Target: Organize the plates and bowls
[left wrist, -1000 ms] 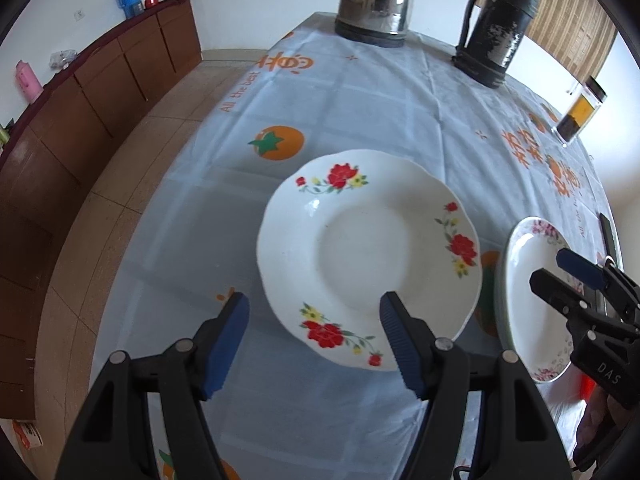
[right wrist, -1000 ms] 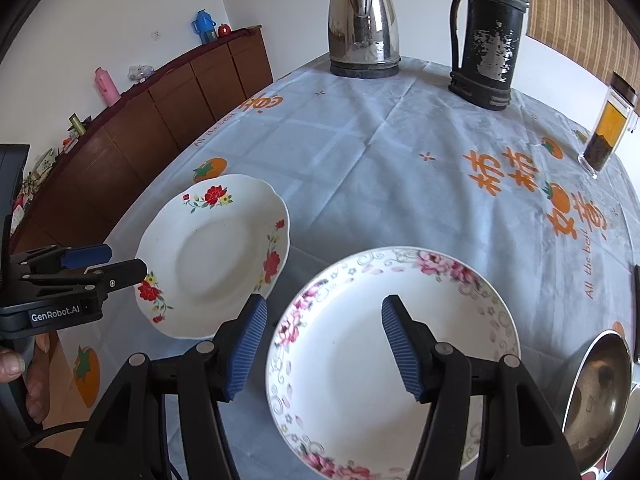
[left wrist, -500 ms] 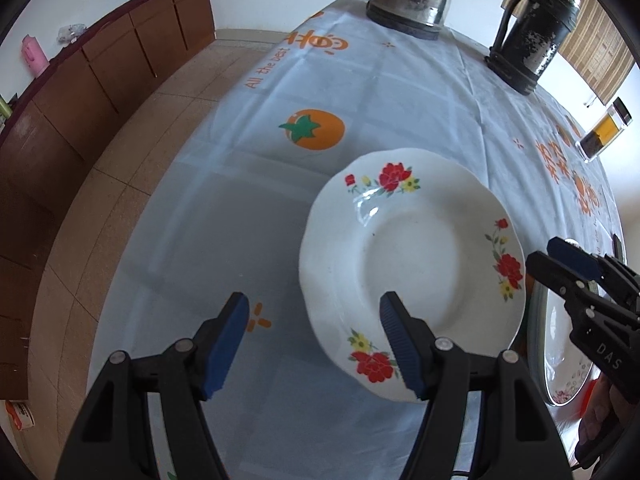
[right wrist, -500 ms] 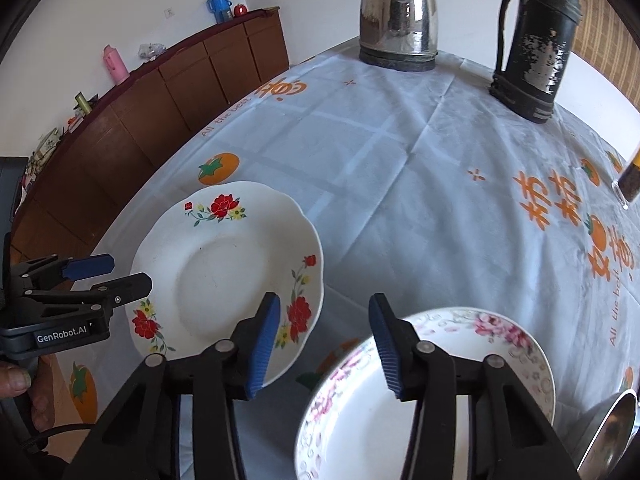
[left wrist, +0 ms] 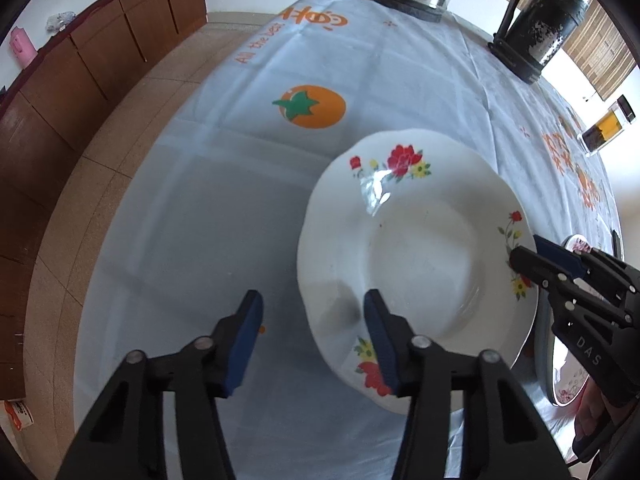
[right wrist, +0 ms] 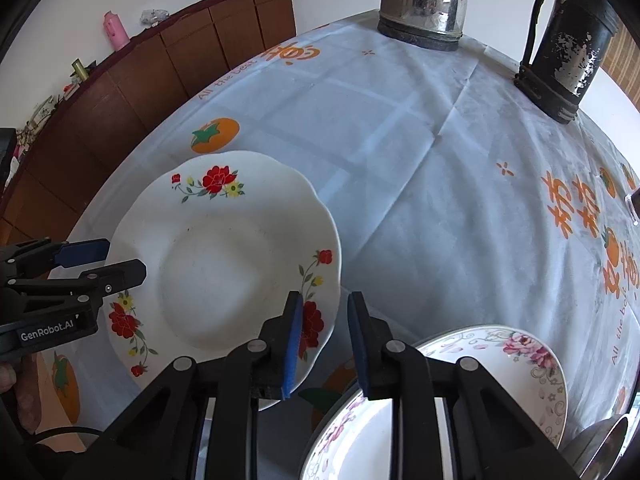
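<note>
A white plate with red flowers (left wrist: 420, 264) lies on the tablecloth; it also shows in the right wrist view (right wrist: 224, 256). My left gripper (left wrist: 312, 332) is open, its jaws straddling the plate's near left rim. My right gripper (right wrist: 322, 340) is open with a narrow gap, its jaws on either side of the plate's right rim, not closed on it; it shows in the left wrist view (left wrist: 532, 256) at the plate's right edge. A pink-flowered plate (right wrist: 500, 380) lies to the right of the white plate.
A steel kettle (right wrist: 424, 4) and a black thermos (right wrist: 568, 40) stand at the table's far end. A glass jar (left wrist: 608, 128) stands at the far right. A steel bowl (right wrist: 600, 452) sits by the pink-flowered plate. The table's left edge (left wrist: 132, 184) drops to the floor.
Both grippers moved left onto the red-flowered plate. The right gripper left the pink-flowered plate and its jaws narrowed around the white plate's right rim.
</note>
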`<state>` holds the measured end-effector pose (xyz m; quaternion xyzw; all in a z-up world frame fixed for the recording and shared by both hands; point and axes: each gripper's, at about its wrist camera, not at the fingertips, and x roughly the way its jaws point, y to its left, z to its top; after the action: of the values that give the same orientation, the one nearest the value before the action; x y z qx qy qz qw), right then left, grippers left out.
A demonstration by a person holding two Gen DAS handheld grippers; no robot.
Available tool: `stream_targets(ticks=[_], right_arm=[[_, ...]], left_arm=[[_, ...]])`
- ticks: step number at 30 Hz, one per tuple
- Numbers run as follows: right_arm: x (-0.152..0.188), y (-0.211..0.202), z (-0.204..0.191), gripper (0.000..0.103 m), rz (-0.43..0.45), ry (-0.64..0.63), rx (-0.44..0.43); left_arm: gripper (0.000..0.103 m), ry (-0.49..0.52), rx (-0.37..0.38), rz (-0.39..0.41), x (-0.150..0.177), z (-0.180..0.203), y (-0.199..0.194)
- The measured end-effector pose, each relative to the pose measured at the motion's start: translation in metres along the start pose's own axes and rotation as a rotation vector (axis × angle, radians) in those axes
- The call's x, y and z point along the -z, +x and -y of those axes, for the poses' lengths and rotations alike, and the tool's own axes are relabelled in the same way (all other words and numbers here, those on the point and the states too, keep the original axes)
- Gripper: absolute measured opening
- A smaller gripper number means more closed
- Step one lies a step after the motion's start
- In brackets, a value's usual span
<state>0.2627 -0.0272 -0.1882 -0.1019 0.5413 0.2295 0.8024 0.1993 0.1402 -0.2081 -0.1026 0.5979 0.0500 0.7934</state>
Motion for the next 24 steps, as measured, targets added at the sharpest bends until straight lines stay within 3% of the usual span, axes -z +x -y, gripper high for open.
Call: stream_targets(ticks=[4,24], right_arm=[[0.0,0.0,-0.004,0.024,-0.002,-0.01,0.015],[0.006,-0.019,-0.012,0.021,0.009,0.015,-0.007]], left_arm=[[0.023,0.008,0.037,0.011,0.0,0.004,-0.003],[0.023,-0.012,0.005,0.011,0.004,0.004,-0.015]])
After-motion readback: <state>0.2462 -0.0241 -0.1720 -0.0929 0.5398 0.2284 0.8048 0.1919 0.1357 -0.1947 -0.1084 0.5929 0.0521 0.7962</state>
